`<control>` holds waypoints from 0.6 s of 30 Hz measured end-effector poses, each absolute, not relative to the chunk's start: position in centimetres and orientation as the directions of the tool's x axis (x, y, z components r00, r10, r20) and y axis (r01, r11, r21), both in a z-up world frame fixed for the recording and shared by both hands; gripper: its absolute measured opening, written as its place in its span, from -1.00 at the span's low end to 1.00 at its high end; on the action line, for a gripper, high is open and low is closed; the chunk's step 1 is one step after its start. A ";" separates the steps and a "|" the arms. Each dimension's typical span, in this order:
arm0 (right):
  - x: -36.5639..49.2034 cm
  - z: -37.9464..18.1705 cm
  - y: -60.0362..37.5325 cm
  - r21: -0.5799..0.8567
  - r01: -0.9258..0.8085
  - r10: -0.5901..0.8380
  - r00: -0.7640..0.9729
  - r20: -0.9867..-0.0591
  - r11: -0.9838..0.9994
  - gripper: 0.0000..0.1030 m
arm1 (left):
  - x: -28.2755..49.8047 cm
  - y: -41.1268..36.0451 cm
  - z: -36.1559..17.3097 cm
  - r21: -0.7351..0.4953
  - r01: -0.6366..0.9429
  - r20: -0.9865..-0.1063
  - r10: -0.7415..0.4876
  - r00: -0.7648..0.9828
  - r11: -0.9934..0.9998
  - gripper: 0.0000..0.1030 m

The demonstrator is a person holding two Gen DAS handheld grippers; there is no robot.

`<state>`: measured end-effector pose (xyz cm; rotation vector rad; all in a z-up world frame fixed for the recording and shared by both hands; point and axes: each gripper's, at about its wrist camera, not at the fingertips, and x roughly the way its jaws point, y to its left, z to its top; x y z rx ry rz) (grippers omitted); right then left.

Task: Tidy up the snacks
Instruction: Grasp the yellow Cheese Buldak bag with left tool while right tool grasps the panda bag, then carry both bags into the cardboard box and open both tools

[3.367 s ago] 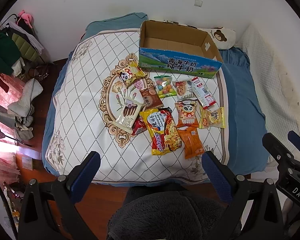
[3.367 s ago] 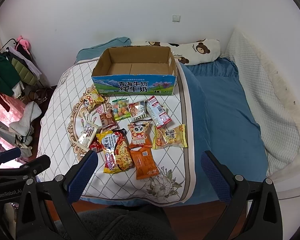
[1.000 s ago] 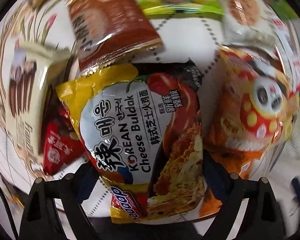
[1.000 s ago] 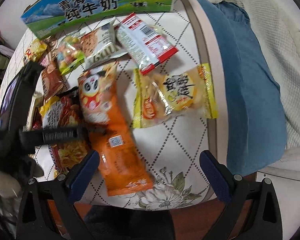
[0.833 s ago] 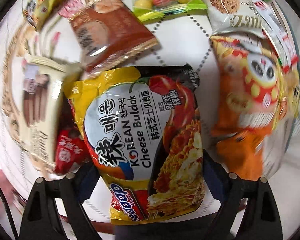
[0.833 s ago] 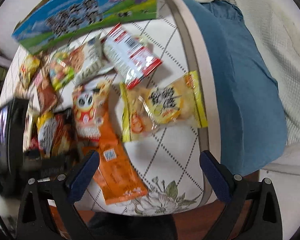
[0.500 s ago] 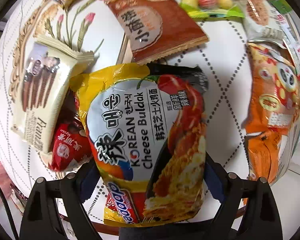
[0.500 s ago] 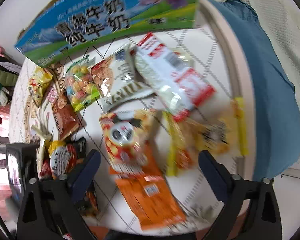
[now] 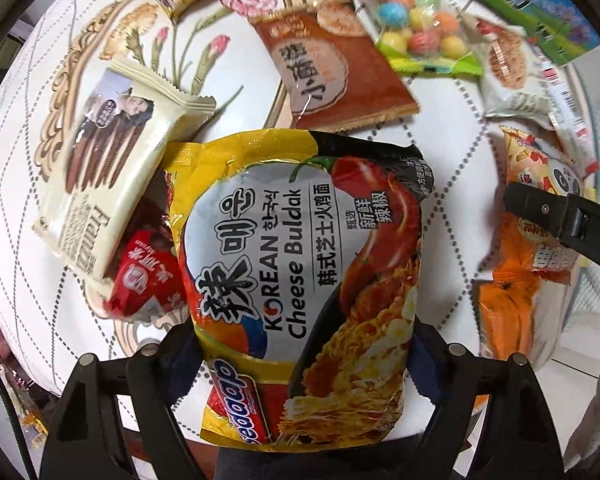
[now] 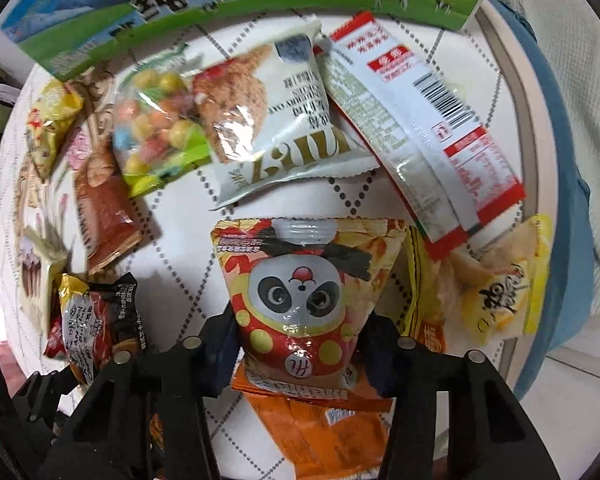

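Noodle pack [image 9: 300, 280]: pinched at its lower half between the fingers of the left gripper [image 9: 300, 350], whose jaws had just been closing in on it; the pack stood up ahead of the claw, over the quilt [image 9: 20, 160].
Panda bag [image 10: 300, 292]: clamped at its lower end by the right gripper [image 10: 298, 350], whose jaws had just closed tight on its sides; the bag rose straight ahead of the claw.
Orange pack [image 10: 324, 432]: lay under the panda bag, between and below the right claw's fingers.
Red sachet [image 9: 148, 280]: just left of the left claw, partly under the noodle pack.
Cream wafer pack [image 9: 100, 184]: up and left of the left claw.
Brown pack [image 9: 328, 72]: ahead of the left claw, beyond the noodle pack's top edge.
Candy bag [image 9: 416, 32]: further ahead, to the right of the brown pack.
Oat pack [image 10: 276, 120]: ahead of the right claw, past the panda bag.
Red-and-white pack [image 10: 420, 136]: ahead and right, its corner overlapping the oat pack.
Yellow pack [image 10: 492, 284]: just right of the right claw.
Milk box [image 10: 240, 4]: farthest ahead of the right claw.
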<state>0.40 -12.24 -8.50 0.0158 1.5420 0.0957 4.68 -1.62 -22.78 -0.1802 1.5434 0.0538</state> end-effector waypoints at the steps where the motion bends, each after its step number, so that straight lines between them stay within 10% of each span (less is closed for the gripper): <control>1: 0.2 -7.7 -12.3 0.073 -0.055 0.075 0.032 -0.997 0.996 -0.07 | 4.2 -1.6 -22.0 -0.084 -0.142 -0.996 -0.079 0.037 0.986 0.64; 18: 3.2 6.7 -18.2 0.296 -0.066 0.304 0.204 -0.931 0.953 -0.09 | 2.8 -0.9 0.9 -0.202 -0.103 -0.939 -0.163 0.303 0.974 0.64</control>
